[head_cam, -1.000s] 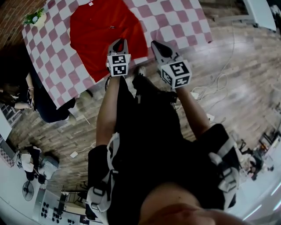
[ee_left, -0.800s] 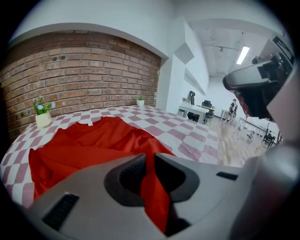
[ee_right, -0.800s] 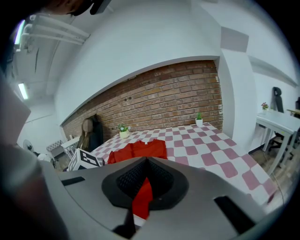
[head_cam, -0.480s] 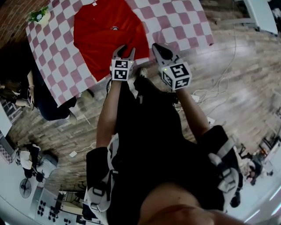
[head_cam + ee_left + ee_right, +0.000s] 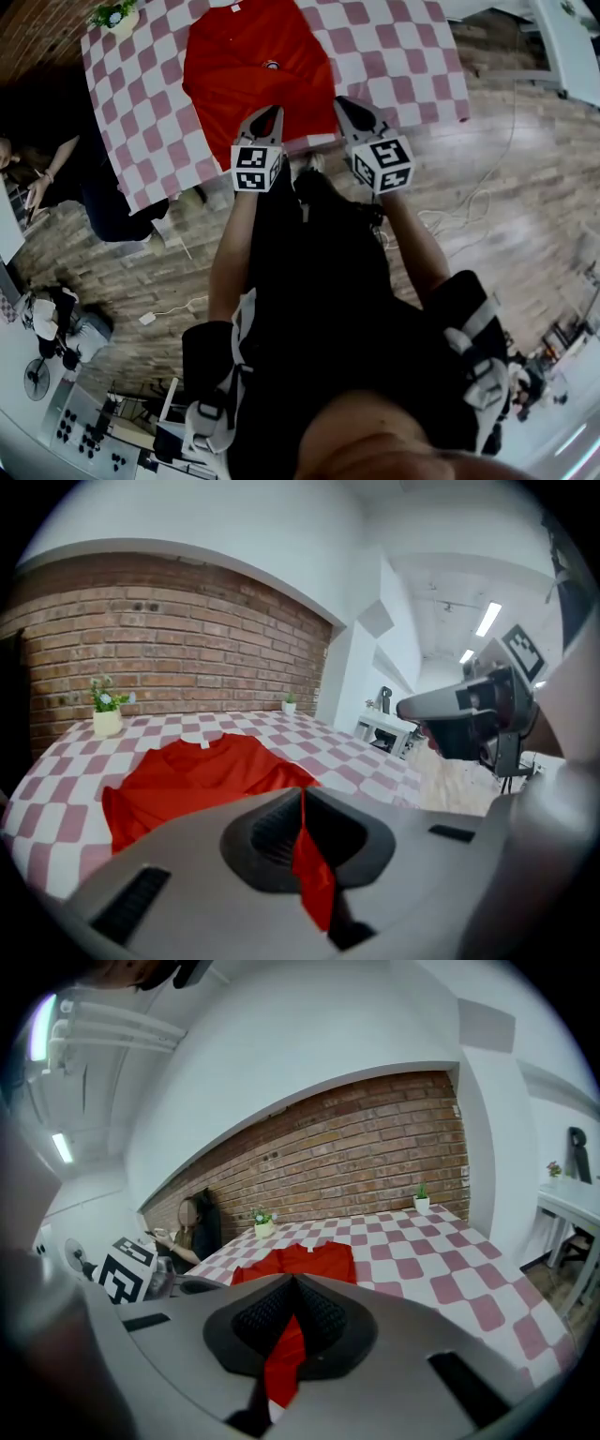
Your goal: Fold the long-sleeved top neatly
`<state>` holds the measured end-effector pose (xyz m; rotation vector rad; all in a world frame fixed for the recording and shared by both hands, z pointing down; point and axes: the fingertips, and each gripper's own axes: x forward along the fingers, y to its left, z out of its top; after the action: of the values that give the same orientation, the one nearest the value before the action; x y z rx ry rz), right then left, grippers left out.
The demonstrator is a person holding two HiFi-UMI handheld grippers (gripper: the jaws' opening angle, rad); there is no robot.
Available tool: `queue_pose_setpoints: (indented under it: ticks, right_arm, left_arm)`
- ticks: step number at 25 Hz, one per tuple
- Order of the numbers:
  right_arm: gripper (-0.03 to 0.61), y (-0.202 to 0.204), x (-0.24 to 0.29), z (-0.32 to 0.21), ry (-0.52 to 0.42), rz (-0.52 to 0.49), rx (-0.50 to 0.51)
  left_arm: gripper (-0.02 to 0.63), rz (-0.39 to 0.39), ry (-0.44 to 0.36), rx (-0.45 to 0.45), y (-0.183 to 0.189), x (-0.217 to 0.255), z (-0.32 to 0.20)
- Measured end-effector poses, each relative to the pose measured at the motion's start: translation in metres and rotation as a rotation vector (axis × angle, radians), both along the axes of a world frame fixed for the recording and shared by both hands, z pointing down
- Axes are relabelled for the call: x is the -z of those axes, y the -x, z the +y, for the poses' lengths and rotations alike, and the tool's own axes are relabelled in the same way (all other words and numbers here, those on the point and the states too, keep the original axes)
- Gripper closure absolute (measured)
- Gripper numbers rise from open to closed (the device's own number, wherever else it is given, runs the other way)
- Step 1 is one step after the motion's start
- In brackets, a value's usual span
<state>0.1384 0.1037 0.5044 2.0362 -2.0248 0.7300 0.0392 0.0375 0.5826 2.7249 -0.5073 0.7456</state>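
My left gripper (image 5: 266, 116) has just been closing and pinches the red top (image 5: 253, 70) at its six o'clock edge. My right gripper (image 5: 349, 105) clamps that edge at five o'clock (red cloth fills both gaps). The rest lies on the checked table (image 5: 403, 56).

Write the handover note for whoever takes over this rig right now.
Left claw: jaws have just been closing, now pinching the near edge of the red top.
Right claw: shut on the same edge, beside it.
Top: spread on the checked table, collar at the far side.
Done: near edge gripped by both claws.
Left: likely carry that edge towards the collar.
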Motion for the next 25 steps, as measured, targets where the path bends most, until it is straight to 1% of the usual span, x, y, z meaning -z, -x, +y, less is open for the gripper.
queue_pose_setpoints:
  ticks: [2,5,9,12,15,19,20,21,22,23,25]
  right_arm:
    - [0.569,-0.001,0.004,-0.016,-0.007,-0.005,0.015]
    - [0.569,-0.003,0.006,-0.046,-0.005,-0.008,0.049]
    - [0.569,-0.008,0.006,-0.096,0.017,0.027,0.084]
    - [0.568,-0.014,0.003,-0.139,0.046,0.081,0.133]
    - [0.566,-0.018,0.000,-0.178,0.077,0.117,0.220]
    - [0.560,-0.029,-0.009,-0.232,0.114,0.171,0.319]
    - [0.549,-0.032,-0.013,-0.245,0.126,0.188,0.342]
    - [0.516,-0.035,-0.019,-0.258,0.143,0.204,0.371]
    - [0.474,-0.036,-0.027,-0.270,0.165,0.220,0.402]
    - [0.463,-0.038,-0.035,-0.281,0.189,0.236,0.435]
    - [0.454,-0.039,-0.052,-0.299,0.245,0.261,0.497]
  left_arm:
    - [0.606,0.007,-0.034,0.016,0.010,0.016,-0.025]
    - [0.606,0.014,-0.090,0.029,0.021,0.037,-0.069]
    - [0.606,0.004,-0.128,0.010,0.025,0.050,-0.126]
    - [0.606,-0.036,-0.155,-0.021,0.024,0.048,-0.167]
    - [0.605,-0.083,-0.177,-0.054,0.020,0.044,-0.205]
    - [0.603,-0.164,-0.220,-0.131,0.014,0.032,-0.256]
    - [0.600,-0.183,-0.231,-0.148,0.012,0.028,-0.269]
    - [0.585,-0.199,-0.240,-0.165,0.009,0.023,-0.281]
    - [0.554,-0.213,-0.242,-0.185,0.007,0.018,-0.292]
    - [0.523,-0.229,-0.239,-0.207,0.005,0.011,-0.301]
    - [0.509,-0.268,-0.227,-0.250,0.000,-0.004,-0.314]
